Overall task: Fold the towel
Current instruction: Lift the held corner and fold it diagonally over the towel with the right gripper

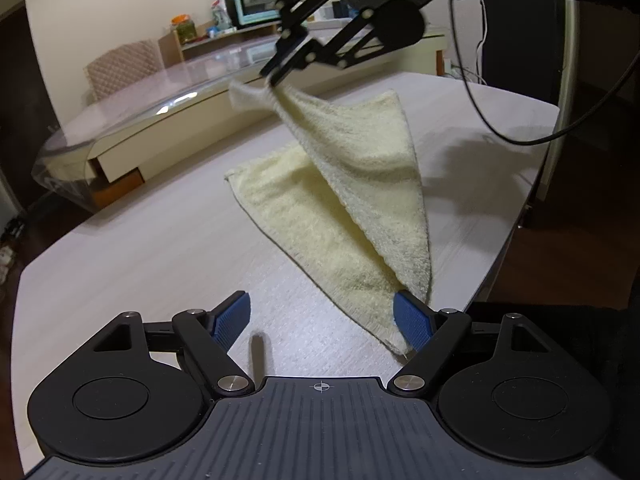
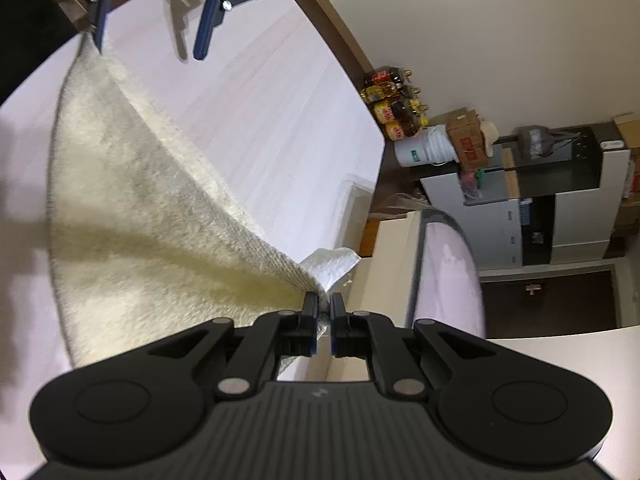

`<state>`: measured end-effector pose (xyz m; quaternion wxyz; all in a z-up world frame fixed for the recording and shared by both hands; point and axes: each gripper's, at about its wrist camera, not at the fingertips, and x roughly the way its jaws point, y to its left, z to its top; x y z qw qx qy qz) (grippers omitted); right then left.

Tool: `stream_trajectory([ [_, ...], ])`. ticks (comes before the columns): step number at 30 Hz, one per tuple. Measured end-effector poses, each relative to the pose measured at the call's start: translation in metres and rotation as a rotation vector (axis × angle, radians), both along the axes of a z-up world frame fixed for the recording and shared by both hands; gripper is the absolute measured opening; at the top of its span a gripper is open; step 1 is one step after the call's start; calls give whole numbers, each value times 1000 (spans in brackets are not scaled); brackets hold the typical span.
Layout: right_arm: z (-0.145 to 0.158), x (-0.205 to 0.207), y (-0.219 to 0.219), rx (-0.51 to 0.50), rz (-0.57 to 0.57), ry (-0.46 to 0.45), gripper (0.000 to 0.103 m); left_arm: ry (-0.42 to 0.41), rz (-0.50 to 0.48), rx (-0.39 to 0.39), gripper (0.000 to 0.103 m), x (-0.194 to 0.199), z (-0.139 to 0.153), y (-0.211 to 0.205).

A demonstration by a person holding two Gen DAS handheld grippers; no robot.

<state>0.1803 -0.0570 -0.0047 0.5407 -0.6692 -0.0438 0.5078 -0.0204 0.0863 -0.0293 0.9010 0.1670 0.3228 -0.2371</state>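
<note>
my right claw (image 2: pixel 324 312) pinching towel (image 1: pixel 340 208) corner, lifting it off counter (image 1: pixel 140 248) | left claw (image 1: pixel 322 320) spread, near corner between pads | counter edge close right | towel pale yellow, half draped

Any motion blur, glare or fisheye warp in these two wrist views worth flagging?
Left wrist view: the right gripper and the pinched corner of the pale yellow terry towel are smeared; glare streaks the glass-topped table behind; the white wood-grain table edge bows. Right wrist view: towel and table look soft, the horizon is strongly tilted, and the open left gripper casts a dark shadow.
</note>
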Motion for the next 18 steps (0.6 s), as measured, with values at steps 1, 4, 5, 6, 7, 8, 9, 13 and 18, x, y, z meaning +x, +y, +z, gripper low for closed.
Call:
stream_trajectory([
  [1, -2, 3, 4, -6, -1, 10, 6, 2, 0, -3, 83, 0, 0, 1],
  [4, -13, 14, 17, -42, 2, 38, 7, -2, -3, 1, 83, -1, 0, 0],
  [5, -17, 17, 21, -52, 1, 47, 7, -4, -1, 0, 83, -2, 0, -1],
  [6, -19, 19, 23, -55, 2, 54, 7, -6, 1, -2, 83, -2, 0, 0],
  [7, -21, 23, 26, -61, -4, 70, 6, -6, 3, -3, 83, -2, 0, 0],
  [8, -24, 27, 30, -64, -9, 85, 7, -8, 6, -5, 83, -3, 0, 1],
  [9, -26, 29, 33, -68, -12, 91, 7, -8, 12, -8, 83, -3, 0, 2],
  [13, -34, 34, 44, -91, -19, 116, 7, -6, 31, -21, 83, -4, 0, 7],
  [18, -49, 35, 49, -125, -29, 129, 11, -2, 42, -38, 83, -7, -1, 10],
])
